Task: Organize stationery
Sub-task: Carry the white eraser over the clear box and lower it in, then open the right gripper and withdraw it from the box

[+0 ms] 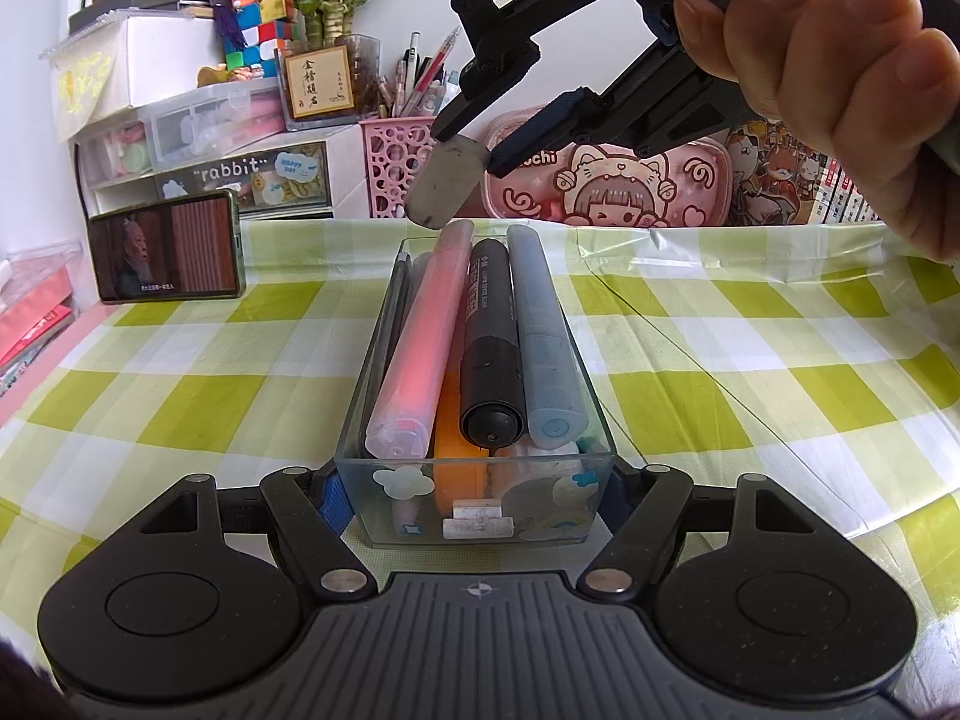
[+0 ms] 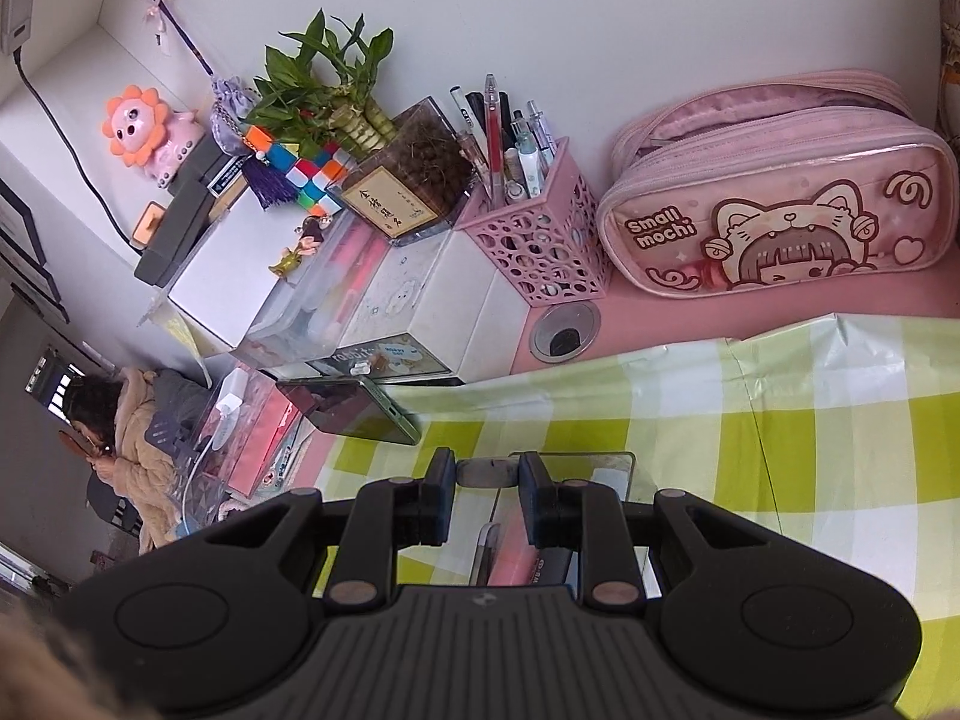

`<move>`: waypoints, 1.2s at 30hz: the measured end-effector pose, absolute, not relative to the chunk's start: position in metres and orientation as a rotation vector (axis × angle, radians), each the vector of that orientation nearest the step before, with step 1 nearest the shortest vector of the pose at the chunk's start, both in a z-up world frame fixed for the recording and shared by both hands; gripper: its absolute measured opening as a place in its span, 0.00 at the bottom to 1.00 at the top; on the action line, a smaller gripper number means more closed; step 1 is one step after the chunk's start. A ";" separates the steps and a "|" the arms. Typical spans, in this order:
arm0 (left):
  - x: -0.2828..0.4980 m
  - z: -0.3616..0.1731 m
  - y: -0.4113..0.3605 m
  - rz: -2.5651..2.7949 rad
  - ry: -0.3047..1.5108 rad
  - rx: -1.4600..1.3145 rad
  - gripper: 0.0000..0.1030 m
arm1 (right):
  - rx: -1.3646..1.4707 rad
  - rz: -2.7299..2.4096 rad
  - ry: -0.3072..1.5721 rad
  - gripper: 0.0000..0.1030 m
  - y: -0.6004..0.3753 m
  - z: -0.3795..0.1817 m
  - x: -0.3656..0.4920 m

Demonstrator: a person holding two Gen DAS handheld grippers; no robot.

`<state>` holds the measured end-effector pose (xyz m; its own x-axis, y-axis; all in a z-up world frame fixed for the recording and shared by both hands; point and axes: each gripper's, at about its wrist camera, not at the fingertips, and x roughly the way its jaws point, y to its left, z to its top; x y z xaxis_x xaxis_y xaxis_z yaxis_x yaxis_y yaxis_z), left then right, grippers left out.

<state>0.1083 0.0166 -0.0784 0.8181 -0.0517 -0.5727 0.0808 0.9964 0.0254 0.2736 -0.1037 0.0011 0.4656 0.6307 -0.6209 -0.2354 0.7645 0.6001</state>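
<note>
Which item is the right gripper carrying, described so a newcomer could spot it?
On the green checked tablecloth stands a clear plastic box packed with markers. Above its far end the right gripper pinches a grey, worn eraser. Unlike the long markers below, it is short, stubby and airborne.

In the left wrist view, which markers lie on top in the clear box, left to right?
pink highlighter → black marker → grey-blue marker, side by side in the clear box.

I'm getting bright, even daylight in both views, w/ soft shadows. Glare streaks the plastic tablecloth (image 1: pixel 690 312). Heavy fisheye bending plus dark vignette at the corners. Centre sharp; edges smear, esp. bottom-left in the right wrist view.
</note>
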 end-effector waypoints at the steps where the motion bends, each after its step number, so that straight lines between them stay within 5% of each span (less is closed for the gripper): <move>1: 0.108 -0.078 0.016 -0.071 0.609 0.049 0.71 | 0.468 0.554 0.951 0.45 -0.103 0.001 0.275; 36: 0.108 -0.078 0.016 -0.071 0.609 0.049 0.71 | 0.490 0.475 0.962 0.46 -0.114 -0.009 0.268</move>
